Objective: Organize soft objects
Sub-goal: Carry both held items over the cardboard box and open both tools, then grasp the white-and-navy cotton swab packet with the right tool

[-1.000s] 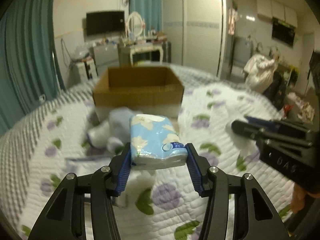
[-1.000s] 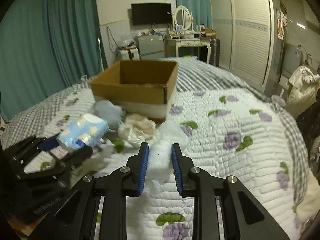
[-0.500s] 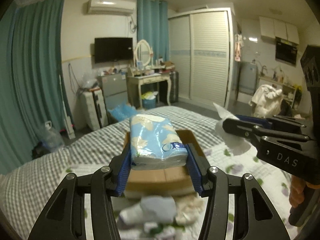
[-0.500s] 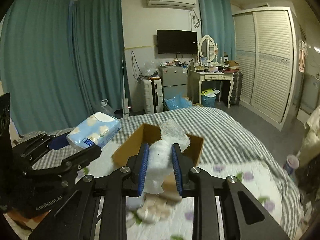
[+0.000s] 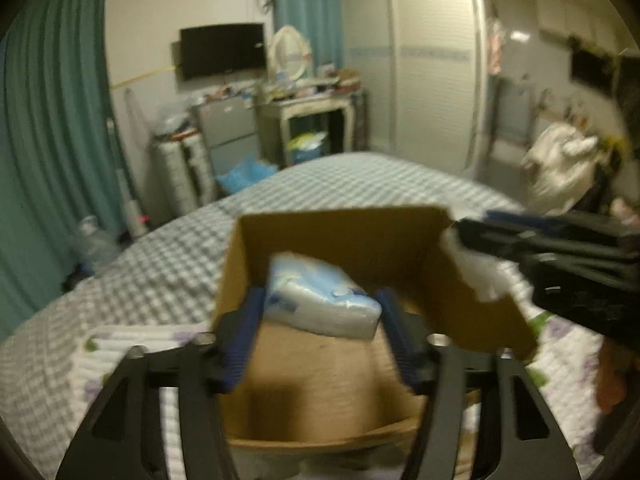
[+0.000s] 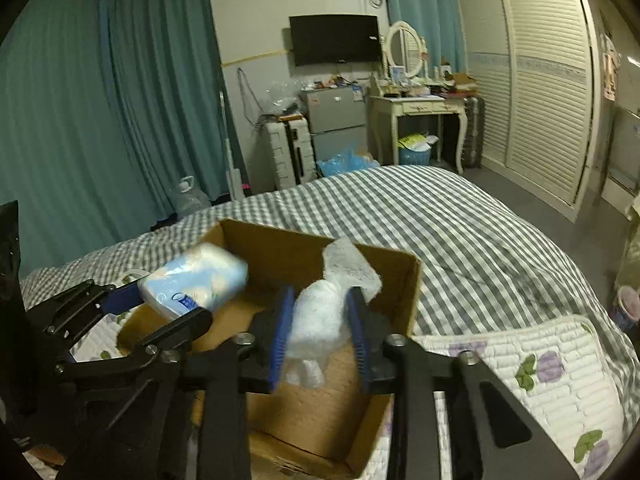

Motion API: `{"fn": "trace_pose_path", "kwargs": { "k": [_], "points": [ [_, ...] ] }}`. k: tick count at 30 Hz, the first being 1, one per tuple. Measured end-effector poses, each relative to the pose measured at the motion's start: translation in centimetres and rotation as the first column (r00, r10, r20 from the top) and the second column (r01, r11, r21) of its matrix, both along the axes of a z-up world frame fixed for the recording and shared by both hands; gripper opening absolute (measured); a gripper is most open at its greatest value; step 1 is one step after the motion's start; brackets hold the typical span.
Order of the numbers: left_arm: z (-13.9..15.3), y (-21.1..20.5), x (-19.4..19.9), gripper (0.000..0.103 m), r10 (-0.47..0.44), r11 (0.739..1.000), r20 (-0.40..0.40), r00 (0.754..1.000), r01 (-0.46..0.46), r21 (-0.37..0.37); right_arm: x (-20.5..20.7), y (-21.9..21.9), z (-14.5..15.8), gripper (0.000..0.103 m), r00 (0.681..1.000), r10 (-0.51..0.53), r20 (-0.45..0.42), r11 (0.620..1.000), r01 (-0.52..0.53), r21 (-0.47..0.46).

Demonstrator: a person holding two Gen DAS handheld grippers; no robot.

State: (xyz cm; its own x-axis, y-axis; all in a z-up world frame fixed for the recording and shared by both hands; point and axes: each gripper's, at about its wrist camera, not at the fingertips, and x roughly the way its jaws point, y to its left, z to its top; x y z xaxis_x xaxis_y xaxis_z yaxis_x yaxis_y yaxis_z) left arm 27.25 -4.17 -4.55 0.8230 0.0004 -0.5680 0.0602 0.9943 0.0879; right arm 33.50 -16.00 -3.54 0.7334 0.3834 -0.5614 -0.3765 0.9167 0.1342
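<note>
- Bedroom all round us: teal curtains on the left, a wall TV (image 6: pixel 335 45) and a cluttered dressing table in the middle, slatted white wardrobes on the right.
- We work over a bed (image 6: pixel 440 216) spread with grey check, a white quilt (image 6: pixel 532 364) with purple flowers laid nearest us.
- On it stands an open cardboard box (image 6: pixel 414 280), plain brown and stiff-walled; its floor looks bare wherever it shows.
- Our left gripper (image 5: pixel 320 316) hangs over the box, jaws fairly wide and closed on a tissue pack (image 5: pixel 324 300): a soft oblong in glossy blue-and-white film, tilted, its near end sagging a little.
- Our right gripper (image 6: pixel 320 328) is beside it, also above the box, jaws narrower and pinching a wad (image 6: pixel 320 320) of white, crinkly, translucent wrap whose loose top sticks up past the fingertips.
- By our reckoning we are at the drop: both items are inside the box's outline but not yet let go, so nothing is stowed so far.
- What else waits on the bed we cannot tell; the box and grippers hide that ground.
- Both pieces look light and yielding, so we expect they will fall clean once the jaws part.
</note>
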Motion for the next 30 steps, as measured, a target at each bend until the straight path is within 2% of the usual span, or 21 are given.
{"fn": "trace_pose_path", "kwargs": {
  "k": [2,6,10,11,12,15,16,18,20,23,26,28,30],
  "points": [
    [0.7,0.1,-1.0,0.081,0.008,1.0,0.032,0.999,-0.008,0.004,-0.6,-0.5,0.5,0.055,1.0,-0.019,0.009,1.0,0.019,-0.006],
    [4.0,0.6,-4.5,0.081,0.013,1.0,0.057,0.998,-0.013,0.001,-3.4,-1.4,3.6,0.062,0.997,-0.047,0.054,0.998,0.049,-0.027],
    [8.4,2.5,-11.0,0.084,0.026,0.999,0.113,0.993,-0.029,0.03,-8.2,-2.2,9.1,0.073,0.991,-0.051,0.122,0.997,0.057,-0.043],
    [9.1,3.2,-12.5,0.094,0.026,0.999,0.121,0.992,-0.031,0.033,-10.0,-2.2,10.5,0.079,0.989,-0.052,0.14,0.997,0.061,-0.055],
    [9.8,3.8,-14.2,0.096,0.026,0.999,0.132,0.991,-0.031,0.038,-11.8,-2.1,11.7,0.083,0.987,-0.049,0.156,0.996,0.06,-0.066],
    [10.7,6.0,-19.9,0.096,0.038,0.997,0.167,0.985,-0.049,0.061,-16.8,-1.1,13.6,0.093,0.986,-0.026,0.166,0.995,0.041,-0.087],
    [10.6,6.6,-20.9,0.096,0.048,0.996,0.169,0.984,-0.059,0.06,-18.1,-0.7,13.6,0.093,0.987,-0.015,0.16,0.995,0.03,-0.094],
    [9.5,8.2,-23.0,0.096,0.066,0.996,0.159,0.985,-0.075,0.05,-21.2,0.7,12.7,0.093,0.989,0.017,0.144,0.994,-0.001,-0.111],
    [7.9,9.5,-24.9,0.096,0.09,0.995,0.132,0.987,-0.096,0.037,-24.0,2.4,10.4,0.093,0.992,0.047,0.117,0.992,-0.032,-0.122],
    [4.8,11.4,-27.2,0.096,0.134,0.991,0.095,0.986,-0.135,0.001,-26.9,5.2,5.2,0.093,0.994,0.104,0.034,0.989,-0.1,-0.112],
    [2.0,13.1,-27.7,0.096,0.164,0.986,0.083,0.983,-0.161,-0.043,-28.5,8.6,-0.6,0.093,0.987,0.152,-0.047,0.981,-0.157,-0.116],
    [0.6,13.6,-27.3,0.096,0.164,0.986,0.064,0.984,-0.161,-0.049,-28.4,10.8,-4.1,0.093,0.975,0.189,-0.117,0.972,-0.203,-0.116],
    [-1.0,13.6,-26.9,0.096,0.162,0.987,0.049,0.986,-0.16,-0.033,-27.7,12.2,-6.4,0.093,0.974,0.181,-0.135,0.969,-0.201,-0.146]
  ]
}}
